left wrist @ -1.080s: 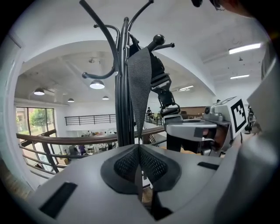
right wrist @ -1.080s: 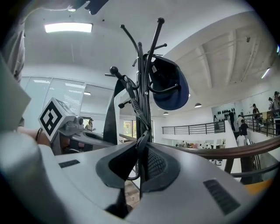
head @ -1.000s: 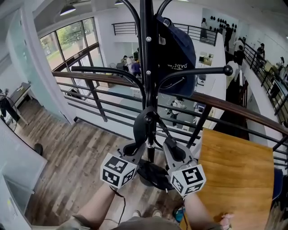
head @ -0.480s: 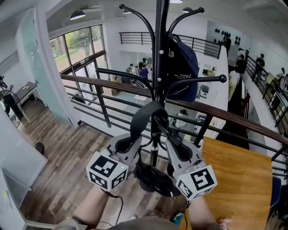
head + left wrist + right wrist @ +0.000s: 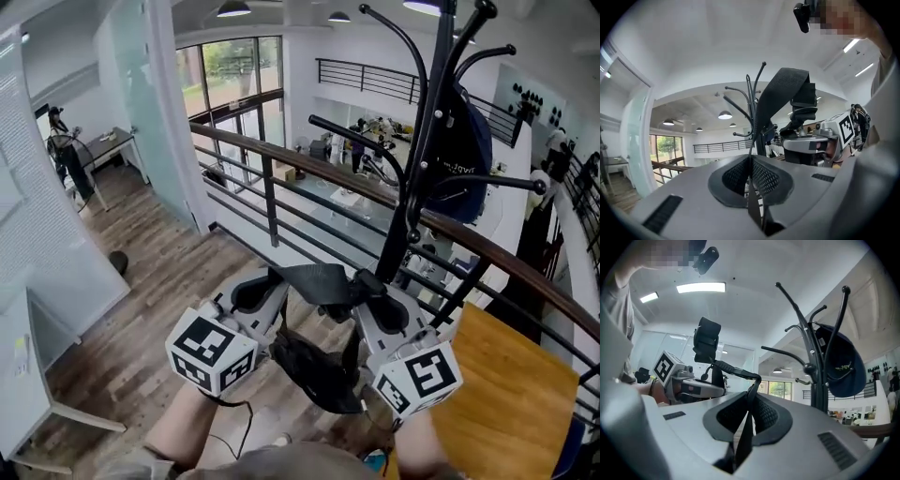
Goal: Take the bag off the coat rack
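A black bag (image 5: 314, 367) hangs by its black strap (image 5: 323, 279) between my two grippers, clear of the black coat rack (image 5: 412, 187), which stands behind and to the right. My left gripper (image 5: 274, 284) is shut on the strap (image 5: 780, 89), which rises from its jaws in a wide band. My right gripper (image 5: 364, 286) is shut on the same strap (image 5: 736, 372), which runs across to the left gripper (image 5: 689, 385). A navy cap-like item (image 5: 469, 155) still hangs on the coat rack (image 5: 813, 366).
A dark railing with a wooden top rail (image 5: 309, 169) runs behind the grippers, with an atrium beyond it. A wooden table (image 5: 511, 394) lies at the lower right. A glass partition (image 5: 141, 103) stands at the left, with wooden flooring (image 5: 141, 281) below.
Both grippers and the bag have moved left and away from the rack's pole. The strap, looped at the pole before, now hangs free between the grippers. The rack now sits to the right.
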A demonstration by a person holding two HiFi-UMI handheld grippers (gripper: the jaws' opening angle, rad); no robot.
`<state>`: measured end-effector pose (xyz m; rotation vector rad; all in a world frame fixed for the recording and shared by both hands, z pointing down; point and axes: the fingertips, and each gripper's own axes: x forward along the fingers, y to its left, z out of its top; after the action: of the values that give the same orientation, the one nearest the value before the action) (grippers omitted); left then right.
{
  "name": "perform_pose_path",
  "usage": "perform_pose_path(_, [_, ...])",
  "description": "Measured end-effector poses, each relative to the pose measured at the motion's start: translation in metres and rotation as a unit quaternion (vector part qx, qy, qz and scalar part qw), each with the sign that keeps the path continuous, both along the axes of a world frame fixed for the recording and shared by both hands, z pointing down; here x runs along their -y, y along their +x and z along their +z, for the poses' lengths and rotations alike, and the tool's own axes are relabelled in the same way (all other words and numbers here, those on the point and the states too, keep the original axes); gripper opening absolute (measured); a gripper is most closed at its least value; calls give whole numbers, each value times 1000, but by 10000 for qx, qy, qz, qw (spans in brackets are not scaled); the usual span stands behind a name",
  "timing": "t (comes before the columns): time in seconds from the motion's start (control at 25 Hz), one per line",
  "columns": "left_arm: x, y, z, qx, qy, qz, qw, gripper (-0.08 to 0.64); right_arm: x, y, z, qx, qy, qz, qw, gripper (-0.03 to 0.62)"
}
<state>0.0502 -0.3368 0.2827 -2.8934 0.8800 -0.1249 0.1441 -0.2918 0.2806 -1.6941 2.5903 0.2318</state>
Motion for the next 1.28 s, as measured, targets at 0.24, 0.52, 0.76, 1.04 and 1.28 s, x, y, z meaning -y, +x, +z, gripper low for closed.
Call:
perform_pose_path(0.24, [2, -87, 10, 129, -131, -949, 9953, 17, 16, -66, 15, 88, -178, -789, 9967, 49])
perform_pose_path(0.52, [-17, -176, 34, 336, -341, -1917, 9803, 17, 20, -146, 46, 90, -544, -1630, 9851, 49])
perform_pose_path(0.76, [-34, -244, 53, 384, -669, -2528, 9644, 17, 17, -208, 67, -13, -845, -2211, 9716, 49])
perform_pose_path(1.04, [-66, -298, 91, 461, -1142, -3082, 9433, 17, 2, -257, 105, -262, -1349, -2699, 9530, 49])
perform_pose_path(1.28, [-89, -318, 123, 423, -1527, -3305, 9304, 18, -12, -271, 135, -394, -1717, -2855, 9420, 51])
